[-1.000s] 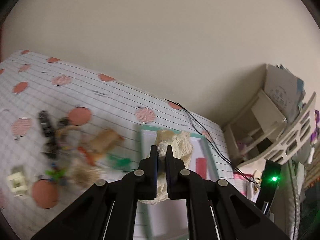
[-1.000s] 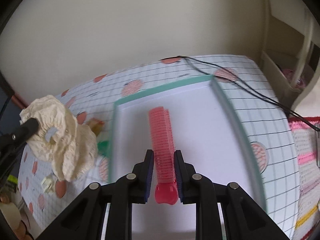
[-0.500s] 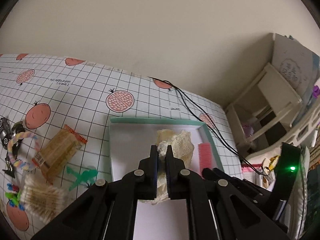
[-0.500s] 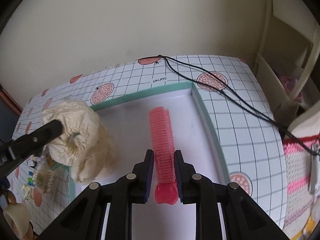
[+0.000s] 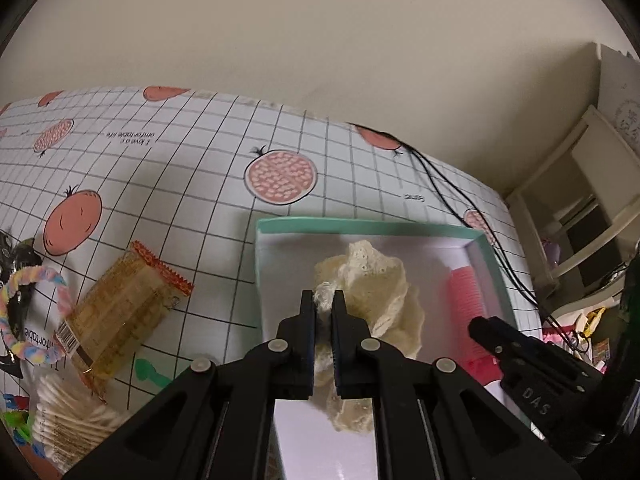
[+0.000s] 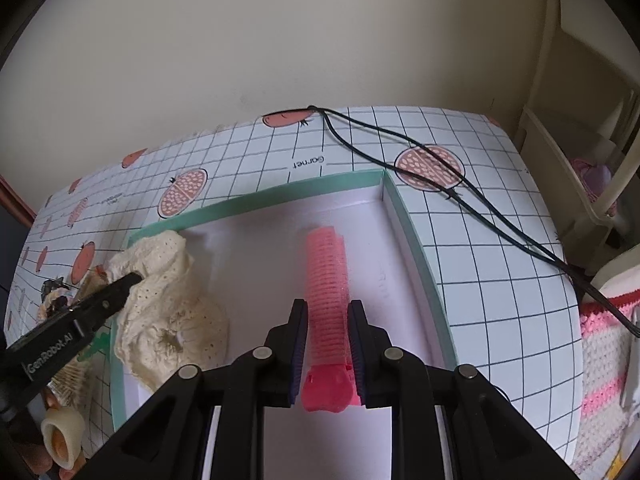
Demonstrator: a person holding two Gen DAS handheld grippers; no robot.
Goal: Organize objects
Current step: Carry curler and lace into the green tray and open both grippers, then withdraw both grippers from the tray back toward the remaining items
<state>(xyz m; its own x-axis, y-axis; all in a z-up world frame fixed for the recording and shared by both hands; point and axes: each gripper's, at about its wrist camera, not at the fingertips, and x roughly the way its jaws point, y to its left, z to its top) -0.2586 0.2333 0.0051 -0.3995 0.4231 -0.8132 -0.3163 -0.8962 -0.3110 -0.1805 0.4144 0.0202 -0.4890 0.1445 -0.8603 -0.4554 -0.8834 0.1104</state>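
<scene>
Two items are partway into the teal-rimmed white tray (image 6: pixel 416 236) and neither is released yet. The left gripper (image 5: pixel 323 303) is pinched on a fold of the cream lace cloth (image 5: pixel 380 288), which hangs over the tray's left side with its lower folds seemingly resting on the tray floor. The right gripper (image 6: pixel 327 320) is clamped across the pink hair roller clip (image 6: pixel 326 272), held lengthwise over the tray's right half; whether the clip touches the floor I cannot tell. Still out on the pomegranate-print tablecloth (image 5: pixel 192 168), left of the tray, lie a packet of crackers (image 5: pixel 120 312), a pastel rope ring (image 5: pixel 24 312), a pack of cotton swabs (image 5: pixel 68 420) and a green plastic piece (image 5: pixel 150 374), so most of the sorting looks undone: both loads need letting go, then the loose things need fetching
</scene>
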